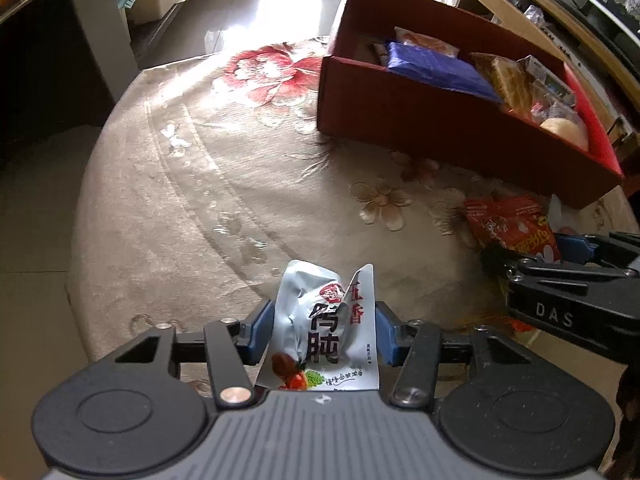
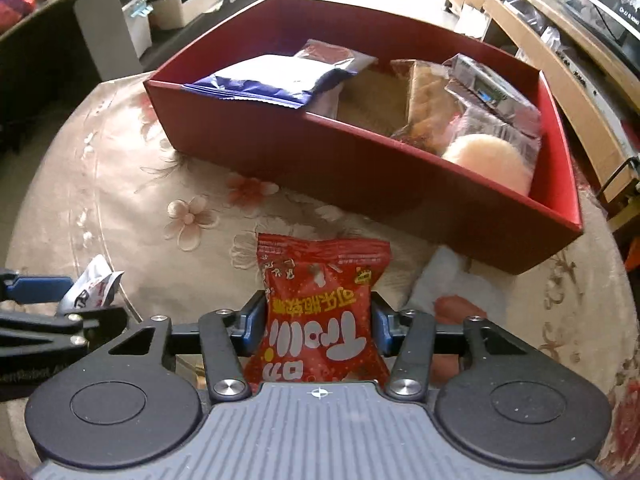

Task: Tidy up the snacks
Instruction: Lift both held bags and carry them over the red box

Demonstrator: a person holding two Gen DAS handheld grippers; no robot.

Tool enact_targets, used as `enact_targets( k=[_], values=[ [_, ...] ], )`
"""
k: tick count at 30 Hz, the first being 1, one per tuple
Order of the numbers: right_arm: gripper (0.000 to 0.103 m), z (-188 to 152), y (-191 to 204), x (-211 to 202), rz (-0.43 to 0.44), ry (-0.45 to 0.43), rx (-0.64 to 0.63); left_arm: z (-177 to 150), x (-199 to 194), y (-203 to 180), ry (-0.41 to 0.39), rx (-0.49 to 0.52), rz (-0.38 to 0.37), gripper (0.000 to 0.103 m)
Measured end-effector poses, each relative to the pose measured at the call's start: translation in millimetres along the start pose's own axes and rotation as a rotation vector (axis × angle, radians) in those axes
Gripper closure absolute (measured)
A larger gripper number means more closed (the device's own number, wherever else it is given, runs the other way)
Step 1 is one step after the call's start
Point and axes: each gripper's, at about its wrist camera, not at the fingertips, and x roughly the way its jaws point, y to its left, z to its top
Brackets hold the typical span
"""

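The white snack pouch (image 1: 326,332) stands pinched between the blue fingers (image 1: 256,332) of the left gripper (image 1: 320,334), which are clamped on its sides, just above the flowered table (image 1: 200,184). The red snack packet (image 2: 320,312) is squeezed the same way between the fingers (image 2: 378,326) of the right gripper (image 2: 318,326), its top edge reaching out past their tips. Beyond both sets of fingertips sits the red box (image 2: 280,160), already holding a blue packet (image 2: 264,80), a wrapped bun (image 2: 488,160) and other snacks.
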Motion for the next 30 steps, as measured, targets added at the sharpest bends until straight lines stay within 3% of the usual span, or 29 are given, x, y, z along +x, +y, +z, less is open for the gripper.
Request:
enact_targets(
  k=[8, 30],
  values=[
    [0.044, -4.3, -12.8, -27.0, 0.021, -0.06, 0.022, -1.4, -7.6, -2.2, -0.053, 0.02, -0.004, 0.05],
    [0.044, -20.5, -44.5, -54.7, 0.014, -0.11, 0.07, -14.3, -0.6, -16.7, -0.093, 0.074, -0.021, 0.05]
  ],
)
